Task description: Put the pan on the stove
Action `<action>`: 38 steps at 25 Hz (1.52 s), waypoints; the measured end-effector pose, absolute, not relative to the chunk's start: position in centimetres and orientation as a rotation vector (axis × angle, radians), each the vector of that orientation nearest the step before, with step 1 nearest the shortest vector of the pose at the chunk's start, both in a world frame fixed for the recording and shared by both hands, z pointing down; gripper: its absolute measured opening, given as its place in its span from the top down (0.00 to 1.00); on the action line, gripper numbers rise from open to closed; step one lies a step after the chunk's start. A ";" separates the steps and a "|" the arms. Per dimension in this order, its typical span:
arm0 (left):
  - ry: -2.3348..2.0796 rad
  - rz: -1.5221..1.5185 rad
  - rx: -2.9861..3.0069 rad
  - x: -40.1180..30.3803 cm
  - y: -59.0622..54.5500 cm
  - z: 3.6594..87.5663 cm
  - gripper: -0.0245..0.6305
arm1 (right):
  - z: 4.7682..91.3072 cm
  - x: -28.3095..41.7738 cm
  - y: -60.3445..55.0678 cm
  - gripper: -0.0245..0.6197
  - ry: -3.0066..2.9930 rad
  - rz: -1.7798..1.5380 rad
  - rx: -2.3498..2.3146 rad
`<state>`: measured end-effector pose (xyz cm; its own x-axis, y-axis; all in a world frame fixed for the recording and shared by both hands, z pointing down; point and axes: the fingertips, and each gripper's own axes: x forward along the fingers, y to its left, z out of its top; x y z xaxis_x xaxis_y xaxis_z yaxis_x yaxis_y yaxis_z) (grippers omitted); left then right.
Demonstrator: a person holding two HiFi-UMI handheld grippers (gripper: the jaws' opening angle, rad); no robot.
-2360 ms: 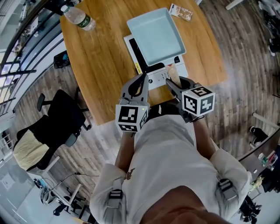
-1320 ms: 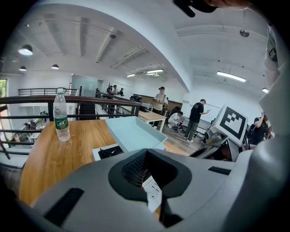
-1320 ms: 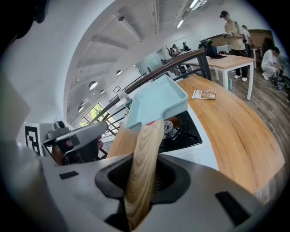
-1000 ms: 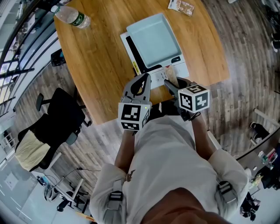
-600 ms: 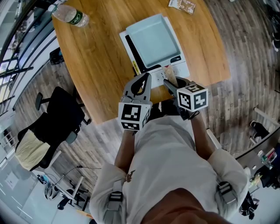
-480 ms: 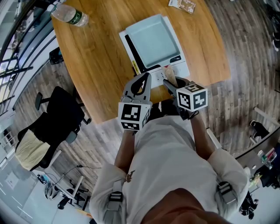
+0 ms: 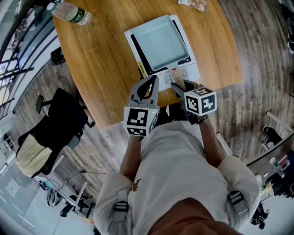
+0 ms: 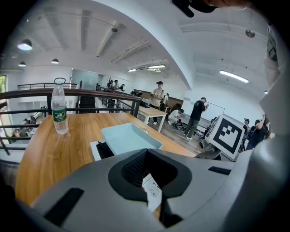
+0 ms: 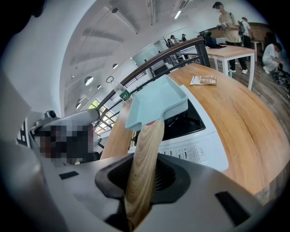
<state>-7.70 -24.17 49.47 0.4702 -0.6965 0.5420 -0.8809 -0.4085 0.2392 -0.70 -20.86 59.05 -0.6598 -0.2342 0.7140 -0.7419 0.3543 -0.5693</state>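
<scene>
A pale blue square pan (image 7: 158, 39) with a wooden handle (image 7: 179, 83) lies over the black top of the white stove (image 7: 186, 69) on the wooden table. My right gripper (image 7: 177, 86) is shut on the handle's near end. In the right gripper view the handle (image 9: 145, 158) runs out from between the jaws to the pan (image 9: 156, 106), which sits low over the stove (image 9: 199, 145); whether it rests on the glass I cannot tell. My left gripper (image 7: 150, 80) hovers by the table's near edge, left of the handle, jaws together and holding nothing.
A plastic water bottle (image 7: 69, 12) stands at the table's far left corner. A small printed packet (image 7: 192, 3) lies beyond the stove. A black office chair (image 7: 59, 124) stands on the floor to the left. People stand around tables in the background.
The right gripper and the pan have sunk a little toward the stove top. The left gripper has stayed where it was.
</scene>
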 end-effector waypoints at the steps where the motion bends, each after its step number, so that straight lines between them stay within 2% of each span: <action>1: -1.309 0.496 2.226 -7.7 -24.2 49.5 0.93 | 59.2 -0.7 -20.8 0.80 -2.098 1.281 0.846; 38: -1.302 0.505 2.202 -7.3 -23.8 50.4 0.93 | 61.2 -1.1 -20.8 0.79 -2.125 1.296 0.825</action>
